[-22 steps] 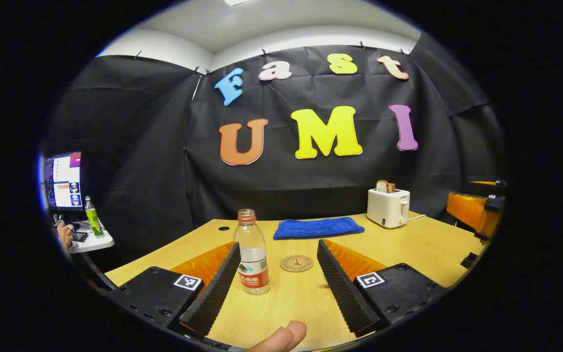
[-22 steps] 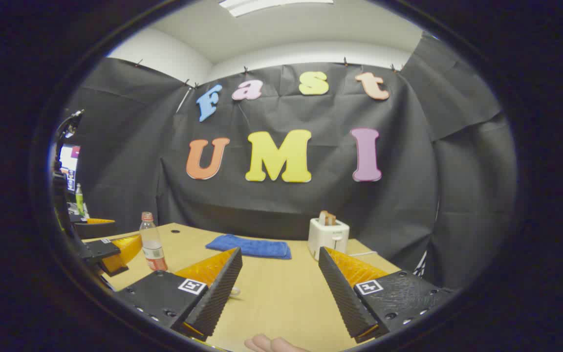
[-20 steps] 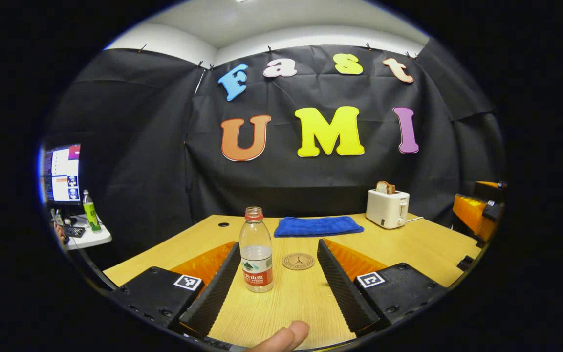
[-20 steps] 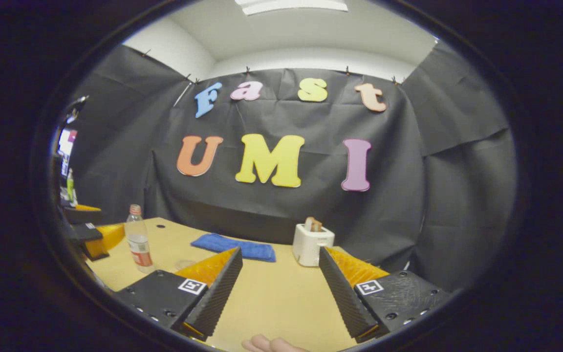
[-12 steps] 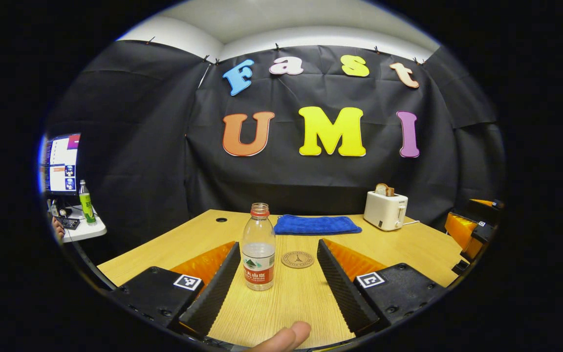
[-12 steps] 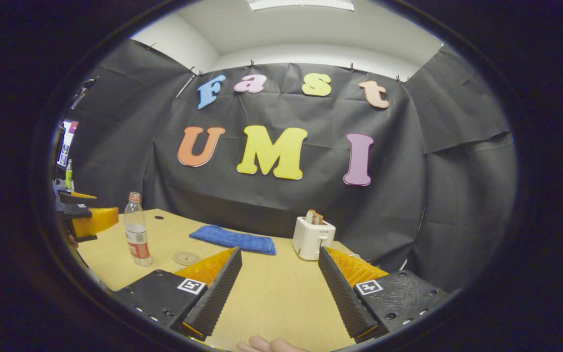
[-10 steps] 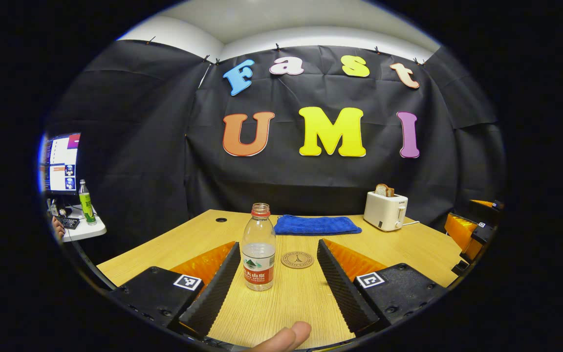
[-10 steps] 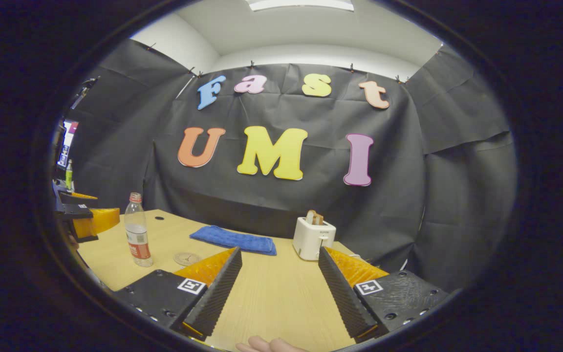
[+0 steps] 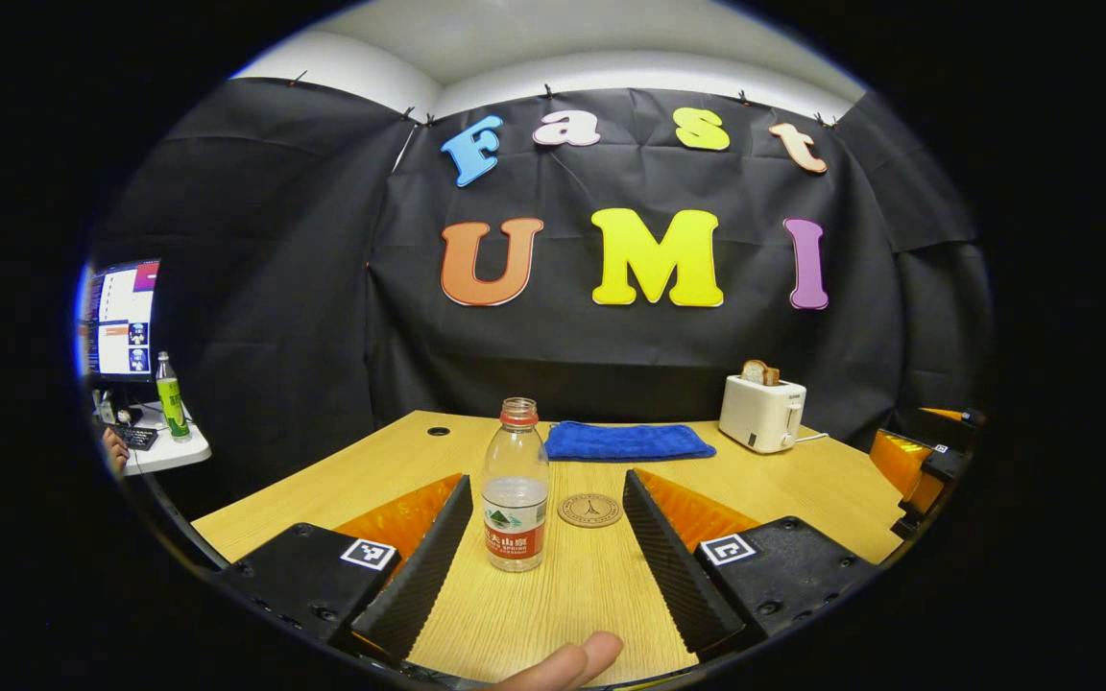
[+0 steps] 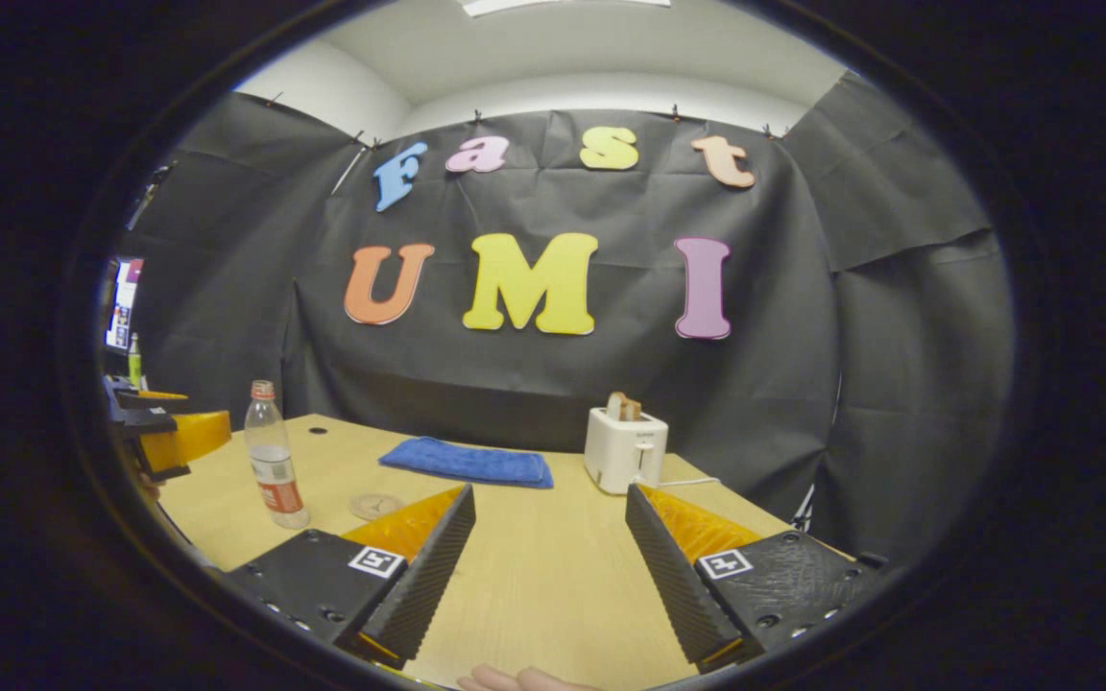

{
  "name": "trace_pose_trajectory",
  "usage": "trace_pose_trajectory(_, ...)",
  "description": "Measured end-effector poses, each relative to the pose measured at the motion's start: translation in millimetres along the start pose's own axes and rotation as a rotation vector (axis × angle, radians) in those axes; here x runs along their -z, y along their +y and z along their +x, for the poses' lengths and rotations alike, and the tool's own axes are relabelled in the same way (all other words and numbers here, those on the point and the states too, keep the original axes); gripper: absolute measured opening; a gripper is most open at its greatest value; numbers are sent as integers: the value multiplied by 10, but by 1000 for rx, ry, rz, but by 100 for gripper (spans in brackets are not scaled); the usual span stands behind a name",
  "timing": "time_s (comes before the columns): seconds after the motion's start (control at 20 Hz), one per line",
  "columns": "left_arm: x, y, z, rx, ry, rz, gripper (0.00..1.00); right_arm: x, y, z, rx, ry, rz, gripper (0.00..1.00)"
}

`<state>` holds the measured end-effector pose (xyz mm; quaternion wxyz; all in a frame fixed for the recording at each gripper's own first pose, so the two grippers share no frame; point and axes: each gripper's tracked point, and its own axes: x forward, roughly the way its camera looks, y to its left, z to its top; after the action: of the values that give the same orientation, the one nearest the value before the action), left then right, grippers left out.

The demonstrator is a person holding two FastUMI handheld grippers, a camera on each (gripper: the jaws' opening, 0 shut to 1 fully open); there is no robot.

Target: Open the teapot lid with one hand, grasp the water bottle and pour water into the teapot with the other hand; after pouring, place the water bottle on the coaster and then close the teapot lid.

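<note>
The water bottle (image 9: 515, 486) is stood upright and uncapped on the wooden table (image 9: 342, 485), just beside the round coaster (image 9: 589, 510), not on it. In the left gripper view it is seen ahead of the left gripper (image 9: 547, 557), between the widely spread fingers, untouched. The right gripper (image 10: 550, 559) is likewise held wide, with nothing gripped, over bare table. A blue towel (image 9: 626, 440) and a white toaster (image 9: 761, 412) are placed farther back.

Monitor (image 9: 118, 331) cut off; bottle label (image 9: 513, 533) illegible.
</note>
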<state>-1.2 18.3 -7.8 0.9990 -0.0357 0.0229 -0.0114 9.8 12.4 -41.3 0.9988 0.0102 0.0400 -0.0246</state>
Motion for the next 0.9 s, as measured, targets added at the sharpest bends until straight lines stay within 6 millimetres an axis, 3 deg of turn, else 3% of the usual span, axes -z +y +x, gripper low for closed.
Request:
trace_pose_trajectory(0.45, 51, 74, 65, -9, 8, 5, 99, 49, -81, 60, 27, 8, 12, 97)
trace_pose_trajectory(0.6, 37, 107, 91, -11, -1, 7, 99, 141, -15, 97, 15, 29, 9, 93)
trace_pose_trajectory(0.7, 43, 100, 96, -5, -4, 5, 99, 194, 42, 131, 7, 38, -3, 97)
trace_pose_trajectory(0.9, 126, 148, 149, -13, 19, 1, 99, 261, 181, 246, -12, 21, -1, 95)
